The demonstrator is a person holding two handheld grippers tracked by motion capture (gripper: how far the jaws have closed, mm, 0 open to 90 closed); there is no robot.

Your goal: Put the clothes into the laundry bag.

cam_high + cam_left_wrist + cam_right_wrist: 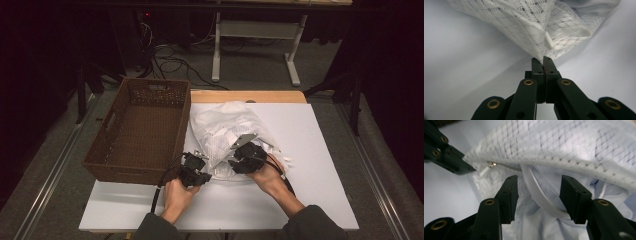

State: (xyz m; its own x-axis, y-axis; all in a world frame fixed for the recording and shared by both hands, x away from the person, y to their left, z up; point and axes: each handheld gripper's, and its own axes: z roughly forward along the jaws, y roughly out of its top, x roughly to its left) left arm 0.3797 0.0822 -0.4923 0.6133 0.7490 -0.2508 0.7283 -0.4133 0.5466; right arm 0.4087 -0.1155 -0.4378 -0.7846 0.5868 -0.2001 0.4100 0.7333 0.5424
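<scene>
So the white mesh laundry bag [227, 135], mid-frame on the white table [310, 150], is being pinched by the left claw [543, 60] so its mouth is being kept open; the right claw [537, 195] is being held apart at the clothes inside.

White open-weave mesh cloth bag [227, 132], brown woven wicker basket [140, 127], smooth matt white counter [320, 150], wooden edge

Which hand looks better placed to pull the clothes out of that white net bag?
Probably the right. The right gripper is open at the mesh bag mouth, facing the pale garment; the left gripper is shut on the bag's edge.
</scene>
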